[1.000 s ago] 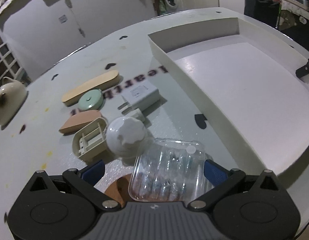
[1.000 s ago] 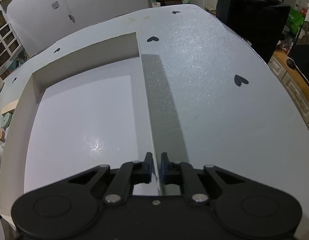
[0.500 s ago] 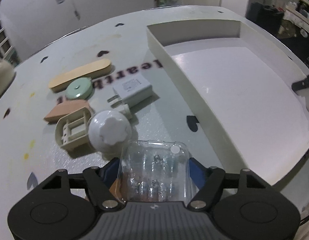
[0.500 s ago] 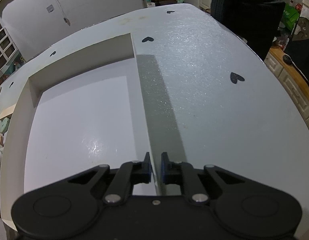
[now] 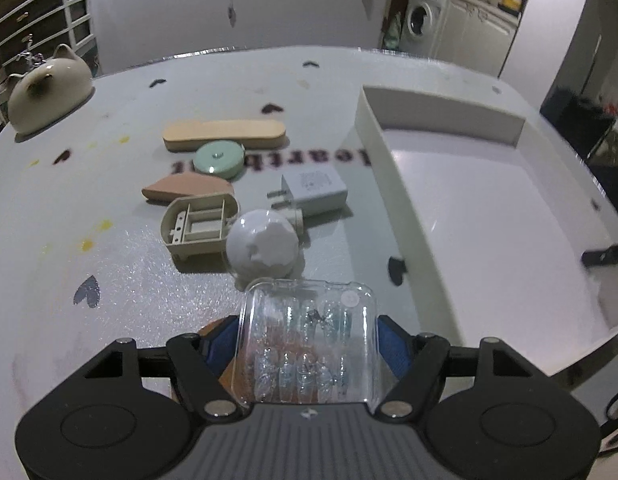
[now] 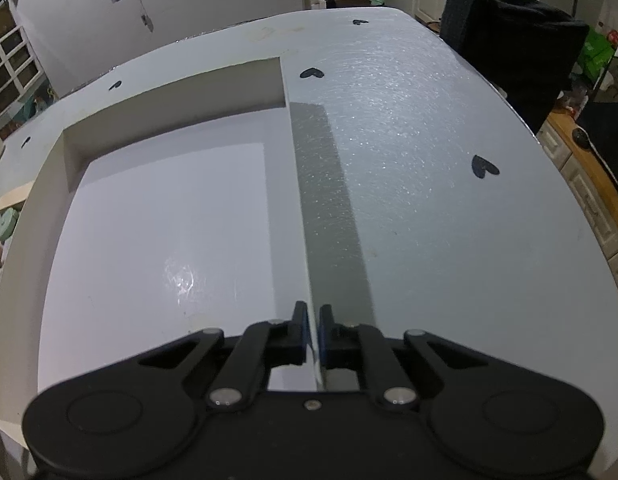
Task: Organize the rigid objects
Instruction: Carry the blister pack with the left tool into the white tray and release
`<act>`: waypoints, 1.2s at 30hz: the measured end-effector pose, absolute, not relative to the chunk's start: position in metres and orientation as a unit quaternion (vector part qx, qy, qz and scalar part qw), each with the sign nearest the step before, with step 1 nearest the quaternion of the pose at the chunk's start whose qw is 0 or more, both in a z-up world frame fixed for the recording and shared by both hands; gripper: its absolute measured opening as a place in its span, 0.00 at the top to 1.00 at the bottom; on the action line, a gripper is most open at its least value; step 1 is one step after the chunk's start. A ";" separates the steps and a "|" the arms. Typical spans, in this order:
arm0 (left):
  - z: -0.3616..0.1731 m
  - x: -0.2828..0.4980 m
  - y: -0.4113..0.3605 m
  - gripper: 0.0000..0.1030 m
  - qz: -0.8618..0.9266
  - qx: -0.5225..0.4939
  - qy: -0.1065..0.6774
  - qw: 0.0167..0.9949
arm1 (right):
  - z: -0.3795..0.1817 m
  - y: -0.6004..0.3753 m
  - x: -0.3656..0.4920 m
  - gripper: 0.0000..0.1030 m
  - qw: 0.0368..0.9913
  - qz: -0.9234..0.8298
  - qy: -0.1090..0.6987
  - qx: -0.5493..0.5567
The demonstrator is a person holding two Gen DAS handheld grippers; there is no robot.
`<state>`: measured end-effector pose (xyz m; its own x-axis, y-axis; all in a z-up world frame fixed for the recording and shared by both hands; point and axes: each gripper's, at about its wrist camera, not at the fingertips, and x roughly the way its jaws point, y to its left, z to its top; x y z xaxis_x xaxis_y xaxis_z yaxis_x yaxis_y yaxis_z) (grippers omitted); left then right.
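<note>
Left wrist view: we see the clear plastic case [image 5: 309, 344] clamped between the left gripper [image 5: 309, 340] pads, which have just closed on it, tilted steeply down over the table [image 5: 109, 280]. Its contents blur. The right gripper [image 6: 313, 332] pinches the white tray [image 6: 301, 184] wall, nearly shut.

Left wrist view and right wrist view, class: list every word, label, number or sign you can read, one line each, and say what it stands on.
"leartb", as it reads, upside down and blurred, partly hidden by the green disc: printed on the table.
Grey print on the white charger: too small to read.
Black heart signs: on the table.
Right wrist view: no words.
</note>
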<state>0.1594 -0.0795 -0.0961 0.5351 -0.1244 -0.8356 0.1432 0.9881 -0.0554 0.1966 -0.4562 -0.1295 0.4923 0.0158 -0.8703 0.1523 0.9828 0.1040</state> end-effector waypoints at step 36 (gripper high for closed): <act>-0.096 0.203 -0.209 0.29 -0.101 -0.081 0.578 0.806 | -0.129 -0.453 0.197 0.93 0.861 -0.037 0.502 0.068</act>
